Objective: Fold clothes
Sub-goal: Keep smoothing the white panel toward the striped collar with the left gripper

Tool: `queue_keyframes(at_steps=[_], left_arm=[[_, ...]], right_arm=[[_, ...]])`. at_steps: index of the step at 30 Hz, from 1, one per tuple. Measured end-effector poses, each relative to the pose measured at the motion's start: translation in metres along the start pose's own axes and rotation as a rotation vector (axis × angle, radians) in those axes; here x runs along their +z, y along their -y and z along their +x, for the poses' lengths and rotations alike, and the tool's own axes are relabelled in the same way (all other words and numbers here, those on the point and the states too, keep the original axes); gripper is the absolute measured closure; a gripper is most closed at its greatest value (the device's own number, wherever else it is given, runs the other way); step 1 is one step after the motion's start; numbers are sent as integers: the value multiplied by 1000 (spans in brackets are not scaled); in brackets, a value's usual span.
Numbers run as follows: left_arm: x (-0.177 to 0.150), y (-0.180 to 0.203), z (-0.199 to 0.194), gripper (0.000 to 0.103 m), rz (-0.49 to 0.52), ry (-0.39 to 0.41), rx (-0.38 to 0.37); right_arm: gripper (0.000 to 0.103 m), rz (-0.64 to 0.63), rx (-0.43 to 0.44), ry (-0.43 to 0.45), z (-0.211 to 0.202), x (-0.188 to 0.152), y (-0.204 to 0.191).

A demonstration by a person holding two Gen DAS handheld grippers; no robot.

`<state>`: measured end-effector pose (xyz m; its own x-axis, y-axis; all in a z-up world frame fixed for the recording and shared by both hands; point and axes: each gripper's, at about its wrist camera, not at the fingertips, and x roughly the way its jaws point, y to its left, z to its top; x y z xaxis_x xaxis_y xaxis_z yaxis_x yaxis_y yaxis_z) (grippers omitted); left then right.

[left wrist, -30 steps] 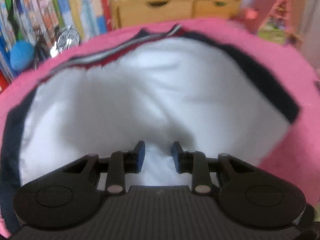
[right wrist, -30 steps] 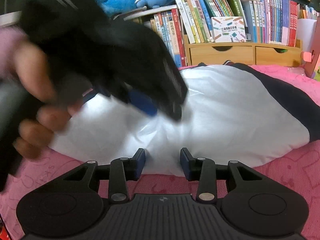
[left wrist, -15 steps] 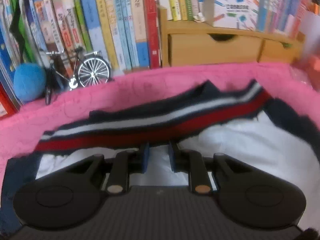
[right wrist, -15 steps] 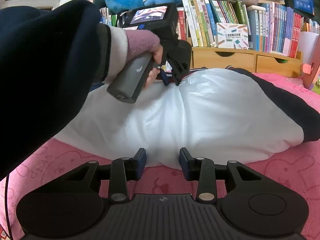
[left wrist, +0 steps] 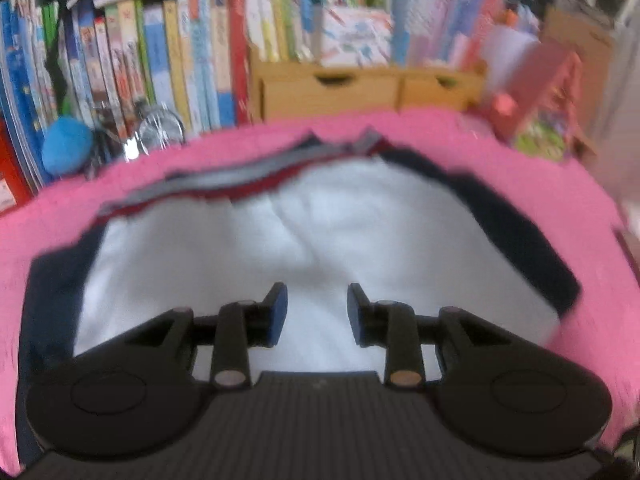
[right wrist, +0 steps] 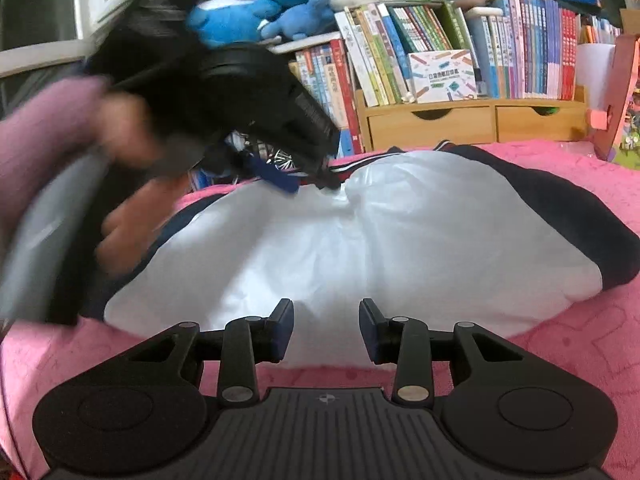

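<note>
A white garment (left wrist: 320, 240) with navy sleeves (left wrist: 520, 232) and a red, white and navy striped edge (left wrist: 240, 184) lies spread on a pink blanket (left wrist: 60, 216). My left gripper (left wrist: 316, 300) hovers over the white middle, its jaws opening with nothing between them. In the right wrist view the garment (right wrist: 400, 240) fills the middle, and the left gripper (right wrist: 304, 180), blurred and held by a hand (right wrist: 128, 140), is above the striped far edge. My right gripper (right wrist: 326, 316) stands open over the garment's near edge, pads apart and not pressing the cloth.
Behind the blanket stand a row of books (right wrist: 520, 48), a wooden drawer unit (right wrist: 472, 124) and blue plush toys (right wrist: 256, 4). A small model bicycle (left wrist: 156, 132) and a blue ball (left wrist: 66, 146) sit at the back left. A pink cardboard piece (right wrist: 620, 92) stands at the right.
The left gripper reached to the striped far edge with its jaws narrow, then drew back and rose over the white cloth with its jaws wider. The right gripper has stayed put.
</note>
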<state>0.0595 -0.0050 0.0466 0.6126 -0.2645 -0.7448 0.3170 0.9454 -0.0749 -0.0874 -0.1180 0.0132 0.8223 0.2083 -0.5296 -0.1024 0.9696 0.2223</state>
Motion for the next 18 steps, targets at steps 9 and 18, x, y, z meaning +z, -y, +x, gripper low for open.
queue_keyframes(at_steps=[9, 18], left_arm=[[-5, 6, 47, 72, 11, -114, 40], [74, -25, 121, 72, -117, -65, 207]], right_arm=[[65, -6, -10, -14, 8, -7, 1], [66, -10, -11, -16, 10, -8, 1]])
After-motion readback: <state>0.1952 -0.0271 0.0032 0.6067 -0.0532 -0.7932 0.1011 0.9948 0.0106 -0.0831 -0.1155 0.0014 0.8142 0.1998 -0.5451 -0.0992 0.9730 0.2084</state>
